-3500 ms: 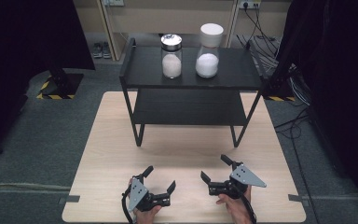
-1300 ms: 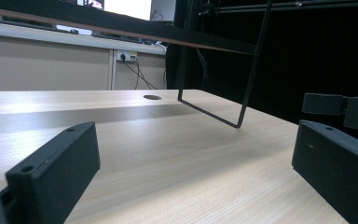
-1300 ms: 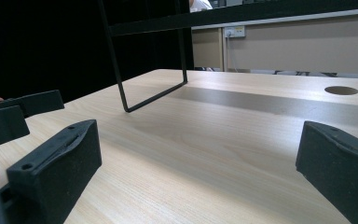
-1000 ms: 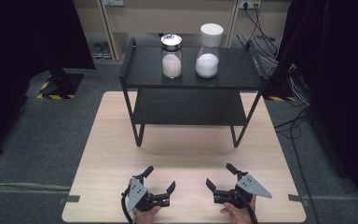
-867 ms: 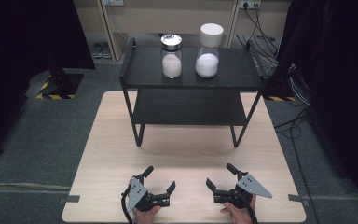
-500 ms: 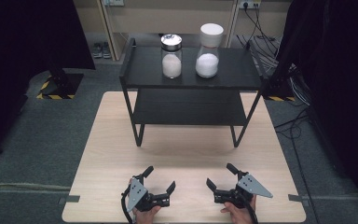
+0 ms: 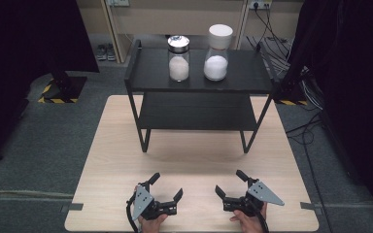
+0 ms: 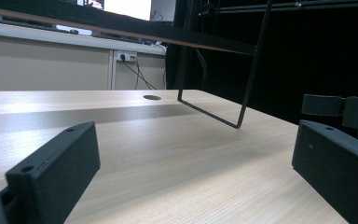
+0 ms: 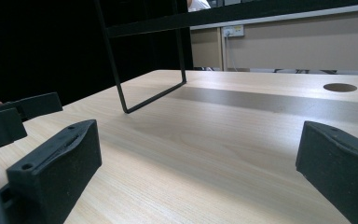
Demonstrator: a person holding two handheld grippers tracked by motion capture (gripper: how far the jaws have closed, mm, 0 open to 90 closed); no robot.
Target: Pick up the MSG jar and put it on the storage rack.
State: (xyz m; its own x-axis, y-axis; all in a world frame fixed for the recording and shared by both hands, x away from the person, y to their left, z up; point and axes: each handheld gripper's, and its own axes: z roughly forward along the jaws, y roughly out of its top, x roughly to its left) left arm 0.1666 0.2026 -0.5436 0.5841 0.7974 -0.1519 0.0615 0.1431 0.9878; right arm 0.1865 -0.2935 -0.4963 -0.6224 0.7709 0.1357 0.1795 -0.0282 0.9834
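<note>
A black two-tier shelf (image 7: pixel 199 82) stands at the far side of the wooden table (image 7: pixel 116 145). On its top tier are two glass jars part full of white powder: one with a metal lid (image 7: pixel 178 58), one with a white lid (image 7: pixel 217 53). My left gripper (image 7: pixel 166 185) rests near the table's front edge, open, nothing between its jaws. My right gripper (image 7: pixel 229 182) lies beside it to the right, also open and empty. In the left gripper view the left gripper (image 8: pixel 191 154) faces bare tabletop. The right gripper (image 9: pixel 196 154) does the same in the right gripper view.
The shelf's lower tier (image 7: pixel 194 111) is bare. Its thin leg frames (image 8: pixel 242 93) (image 9: pixel 144 100) stand ahead of both grippers. A round cable hole (image 9: pixel 339 87) sits in the tabletop. Cables and wall sockets (image 7: pixel 272 29) lie on the floor behind.
Since the earliest frame my right gripper has slid slightly toward the near edge and to the right. Over the last second nothing has moved.
</note>
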